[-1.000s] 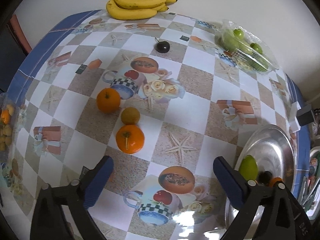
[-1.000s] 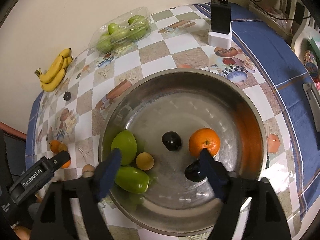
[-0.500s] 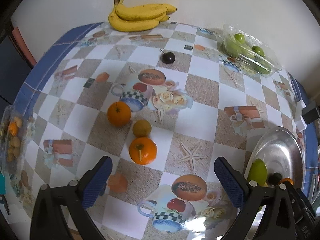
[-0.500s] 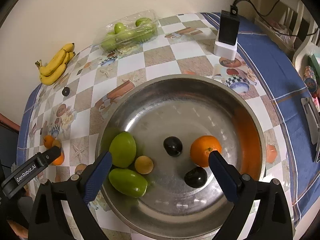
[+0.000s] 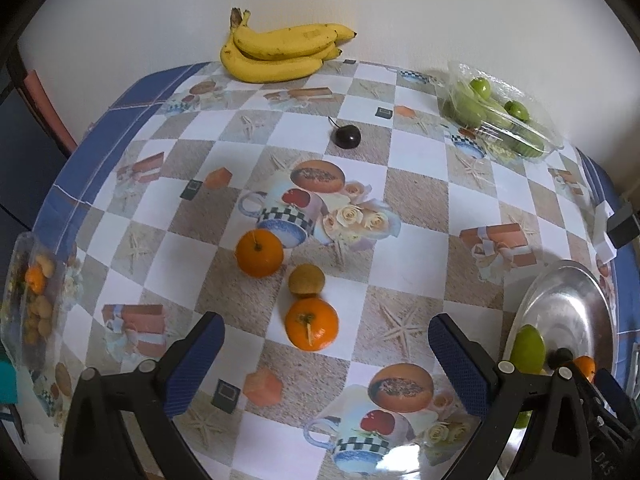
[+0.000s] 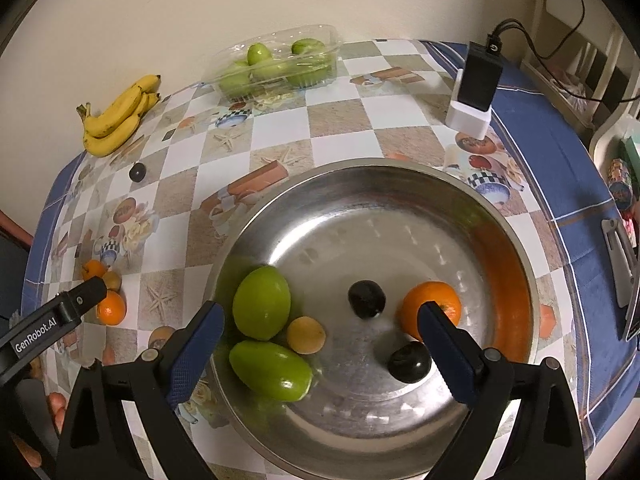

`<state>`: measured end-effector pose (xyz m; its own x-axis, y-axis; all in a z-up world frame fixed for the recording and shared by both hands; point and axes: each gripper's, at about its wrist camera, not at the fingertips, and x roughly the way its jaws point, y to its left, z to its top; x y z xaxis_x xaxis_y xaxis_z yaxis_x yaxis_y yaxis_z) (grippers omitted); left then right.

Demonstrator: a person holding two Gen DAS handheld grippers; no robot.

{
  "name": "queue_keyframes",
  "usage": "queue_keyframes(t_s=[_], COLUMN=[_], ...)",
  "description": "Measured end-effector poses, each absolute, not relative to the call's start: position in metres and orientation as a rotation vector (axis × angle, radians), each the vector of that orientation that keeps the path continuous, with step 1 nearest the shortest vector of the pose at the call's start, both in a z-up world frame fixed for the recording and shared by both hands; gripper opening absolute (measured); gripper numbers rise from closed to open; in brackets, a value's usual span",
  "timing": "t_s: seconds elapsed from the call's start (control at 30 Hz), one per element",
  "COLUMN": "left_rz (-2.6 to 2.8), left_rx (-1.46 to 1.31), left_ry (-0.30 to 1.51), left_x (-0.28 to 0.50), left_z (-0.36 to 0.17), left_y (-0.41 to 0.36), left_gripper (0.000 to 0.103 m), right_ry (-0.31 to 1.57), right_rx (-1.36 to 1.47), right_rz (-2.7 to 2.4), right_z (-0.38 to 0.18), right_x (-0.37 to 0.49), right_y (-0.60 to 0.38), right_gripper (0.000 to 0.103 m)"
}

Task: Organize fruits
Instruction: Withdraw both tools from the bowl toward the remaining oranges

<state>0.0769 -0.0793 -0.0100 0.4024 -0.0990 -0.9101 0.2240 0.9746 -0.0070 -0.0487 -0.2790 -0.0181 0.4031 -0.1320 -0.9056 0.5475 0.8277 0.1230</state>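
My left gripper (image 5: 326,350) is open and empty above the patterned tablecloth. Just ahead of it lie a near orange (image 5: 311,323), a small brown fruit (image 5: 306,279) and a far orange (image 5: 259,253). A dark cherry (image 5: 347,136) lies further back. My right gripper (image 6: 320,344) is open and empty above a steel bowl (image 6: 500,216). The bowl holds two green fruits (image 6: 262,303), a small yellow fruit (image 6: 305,335), two dark fruits (image 6: 366,299) and an orange (image 6: 431,309). The bowl also shows in the left wrist view (image 5: 568,304).
A banana bunch (image 5: 276,54) lies at the back by the wall. A clear plastic box of green fruits (image 5: 496,116) sits back right. A black charger on a white base (image 6: 476,88) stands right of the bowl. A plastic pack of small fruits (image 5: 32,300) lies at the left table edge.
Both grippers have risen and drawn back, so more of the table shows in each view. The right gripper's jaws have opened wider. No fruit has moved.
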Motion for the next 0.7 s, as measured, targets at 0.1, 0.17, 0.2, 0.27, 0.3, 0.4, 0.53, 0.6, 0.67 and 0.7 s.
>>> queue_keyframes(t_s=[0.1, 0.17, 0.2, 0.27, 0.3, 0.4, 0.53, 0.6, 0.67, 0.7], left_rz=[-0.200, -0.205, -0.206, -0.203, -0.198, -0.183, -0.160, -0.148, -0.137, -0.129], left_rx=[0.136, 0.148, 0.154, 0.173, 0.184, 0.206, 0.198, 0.186, 0.177, 0.174], left_ry=[1.127, 1.117, 1.112, 1.098, 1.091, 1.076, 1.074, 1.076, 1.077, 1.077], left_x=[0.079, 0.081, 0.082, 0.083, 0.084, 0.089, 0.095, 0.099, 0.101, 0.103], left_z=[-0.008, -0.005, -0.003, 0.000, 0.001, 0.004, 0.005, 0.005, 0.006, 0.006], left_y=[-0.075, -0.072, -0.071, -0.069, -0.067, -0.060, -0.048, -0.040, -0.033, -0.029], left_gripper=[0.103, 0.103, 0.103, 0.103, 0.103, 0.103, 0.103, 0.103, 0.103, 0.103], right_ry=[1.089, 1.089, 1.087, 1.081, 1.076, 1.070, 1.064, 1.064, 1.051, 1.044], right_rx=[0.429, 0.429, 0.429, 0.423, 0.417, 0.407, 0.396, 0.393, 0.397, 0.396], right_rz=[-0.447, -0.441, -0.436, -0.426, -0.419, -0.398, -0.365, -0.351, -0.332, -0.317], right_z=[-0.020, -0.019, -0.019, -0.016, -0.015, -0.012, -0.010, -0.009, -0.006, -0.005], right_x=[-0.045, -0.043, -0.042, -0.039, -0.037, -0.031, -0.021, -0.016, -0.011, -0.009], right_y=[-0.275, -0.272, -0.270, -0.266, -0.263, -0.254, -0.241, -0.236, -0.229, -0.225], right_gripper=[0.097, 0.097, 0.097, 0.097, 0.097, 0.097, 0.097, 0.097, 0.097, 0.097])
